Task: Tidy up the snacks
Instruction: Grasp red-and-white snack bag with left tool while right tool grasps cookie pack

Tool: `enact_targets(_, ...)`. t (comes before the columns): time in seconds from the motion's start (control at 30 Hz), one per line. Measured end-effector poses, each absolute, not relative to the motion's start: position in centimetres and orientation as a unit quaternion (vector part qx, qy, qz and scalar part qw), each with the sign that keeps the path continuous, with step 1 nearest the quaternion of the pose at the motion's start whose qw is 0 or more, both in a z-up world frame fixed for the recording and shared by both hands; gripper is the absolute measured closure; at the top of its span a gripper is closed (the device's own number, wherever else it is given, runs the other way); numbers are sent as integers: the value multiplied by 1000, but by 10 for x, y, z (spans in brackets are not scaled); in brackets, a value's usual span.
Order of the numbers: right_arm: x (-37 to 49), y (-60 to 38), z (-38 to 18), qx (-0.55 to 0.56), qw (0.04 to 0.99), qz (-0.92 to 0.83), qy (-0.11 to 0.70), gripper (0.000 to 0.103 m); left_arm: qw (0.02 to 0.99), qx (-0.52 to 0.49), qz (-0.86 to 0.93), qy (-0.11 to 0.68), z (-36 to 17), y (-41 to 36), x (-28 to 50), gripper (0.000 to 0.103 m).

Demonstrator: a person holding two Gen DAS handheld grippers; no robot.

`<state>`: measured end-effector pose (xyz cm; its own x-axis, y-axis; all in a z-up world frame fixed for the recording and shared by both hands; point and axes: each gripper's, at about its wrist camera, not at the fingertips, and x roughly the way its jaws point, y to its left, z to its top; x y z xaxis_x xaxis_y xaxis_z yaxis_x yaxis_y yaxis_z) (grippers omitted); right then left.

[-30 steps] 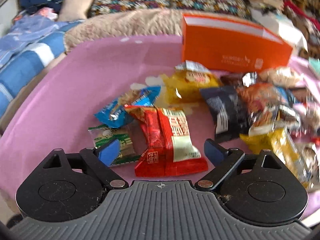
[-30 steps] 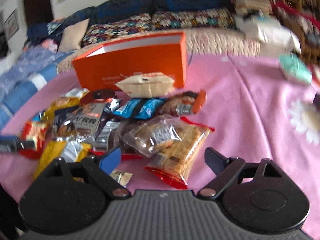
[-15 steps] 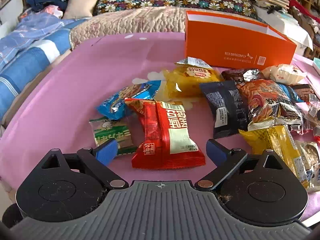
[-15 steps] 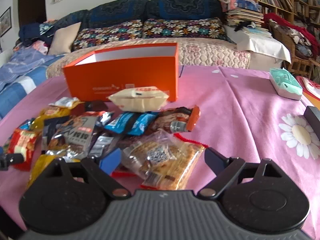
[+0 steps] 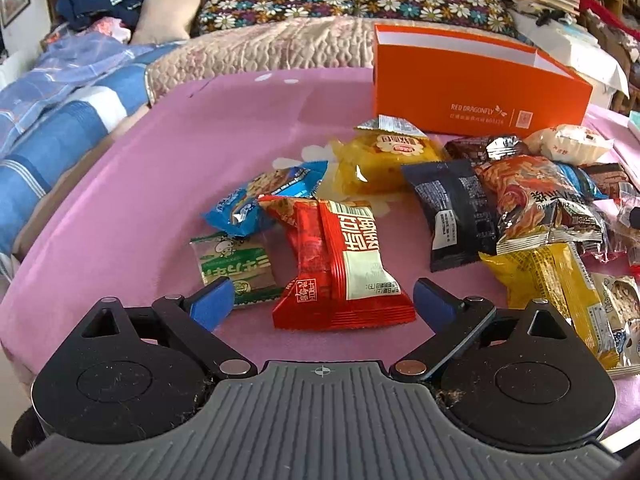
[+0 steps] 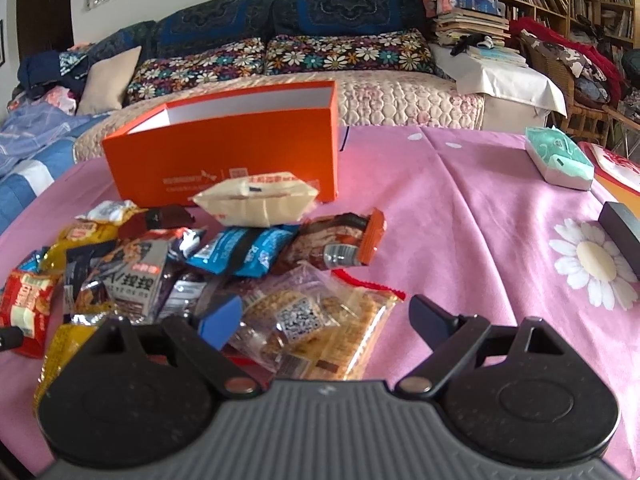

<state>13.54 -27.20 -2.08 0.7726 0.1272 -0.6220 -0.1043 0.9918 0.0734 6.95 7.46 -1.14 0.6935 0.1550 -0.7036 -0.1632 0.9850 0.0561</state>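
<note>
Between the spread blue-padded jaws of the left gripper [image 5: 322, 300], a crinkly red-and-cream foil snack packet [image 5: 340, 268] is lying untouched on the pink cloth [image 5: 168, 168]; light, slippery, likely best pinched across its middle. The right gripper [image 6: 324, 318] is hanging spread over a clear cracker bag [image 6: 316, 320]. Crowding packets are hemming both; the open orange cardboard box [image 5: 472, 92] is standing beyond.

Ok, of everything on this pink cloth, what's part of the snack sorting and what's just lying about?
For the job:
- orange box
- red-and-white snack packet
- green packet
- blue packet
- yellow cake packet
- black packet
- clear cracker pack

Lying about:
- teal tissue pack
- dark block at the cloth's right edge
- books stacked behind
</note>
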Motion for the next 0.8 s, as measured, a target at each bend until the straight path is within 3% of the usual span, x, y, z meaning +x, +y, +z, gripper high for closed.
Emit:
enact_targets(0.57,109,-305,-14,39,944,75,318,12,919,-11,73,387,-14,104,72,24)
enact_targets(0.8,97,-301,-10,34,945,102,309,12,927,-11,46,373,-18,84,92,34)
